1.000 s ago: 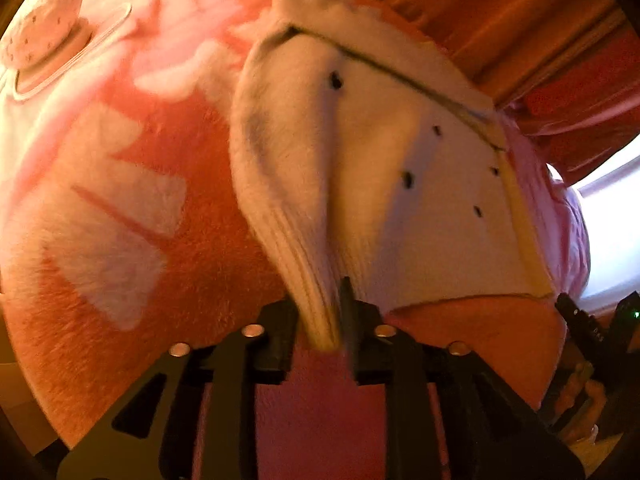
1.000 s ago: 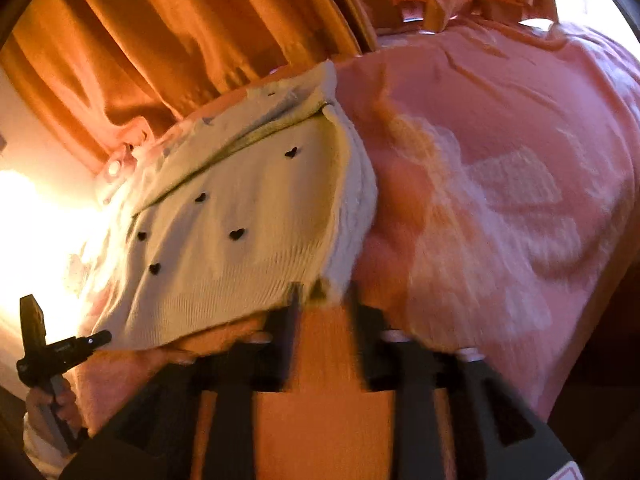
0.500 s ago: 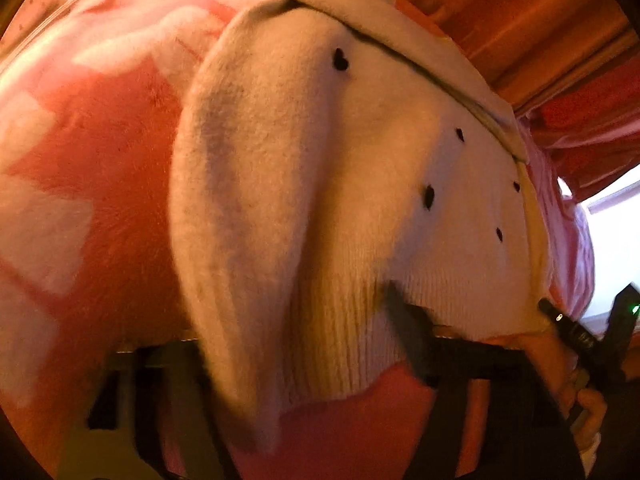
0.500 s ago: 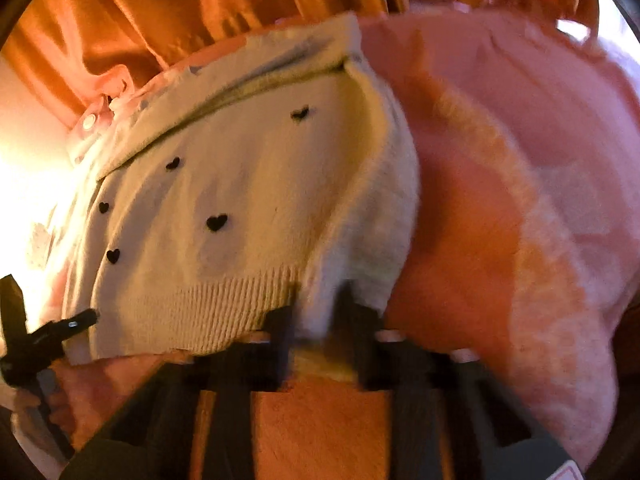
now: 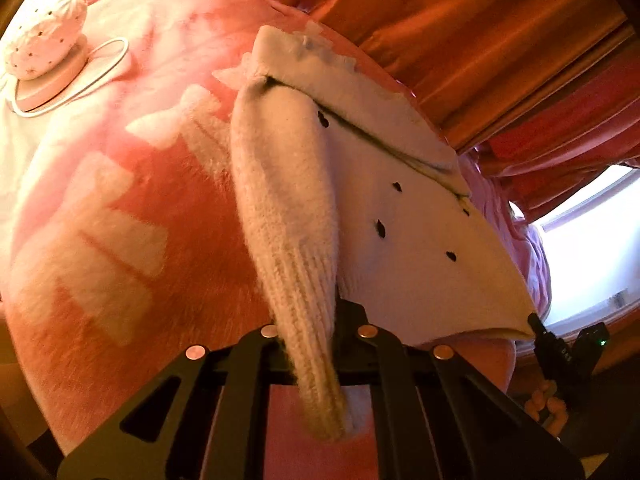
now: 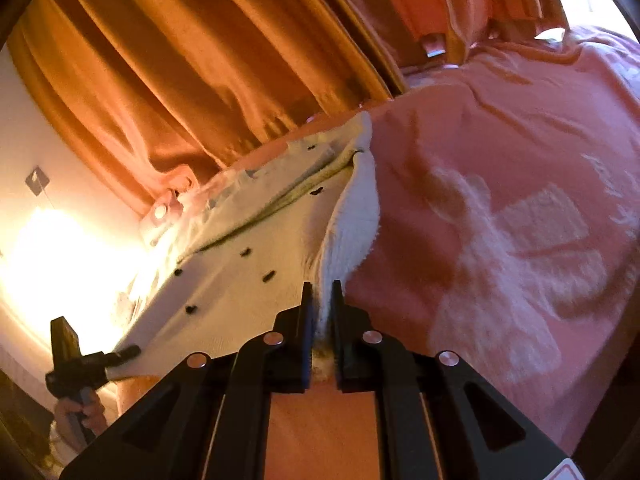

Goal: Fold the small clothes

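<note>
Cream knit with small black heart marks: that is the little sweater (image 5: pixel 400 240) I am working on, lying on the pink blanket (image 5: pixel 120 220) of the bed, toward the edge nearest the curtains. Its far half lies flat on the blanket while its near hem is lifted at both lower corners, so the cloth stretches between my two tools. My left gripper (image 5: pixel 310 334) is pinched tight on the ribbed end of one sleeve (image 5: pixel 292 240), which drapes down over the fingers and hangs past them. My right gripper (image 6: pixel 322 300) is likewise clamped narrow on the ribbed corner at the other side, with cream knit squeezed up between the two black fingers (image 6: pixel 307 312). From the right wrist camera I see the left tool (image 6: pixel 80 364) at the far lower corner of the sweater, touching the hem. Orange curtains (image 6: pixel 200 80) hang just behind the bed. Near the blanket's far left corner, well apart from the sweater, sits a white dotted lamp (image 5: pixel 48 40) with a thin white cable (image 5: pixel 104 68) looped around its base.
</note>
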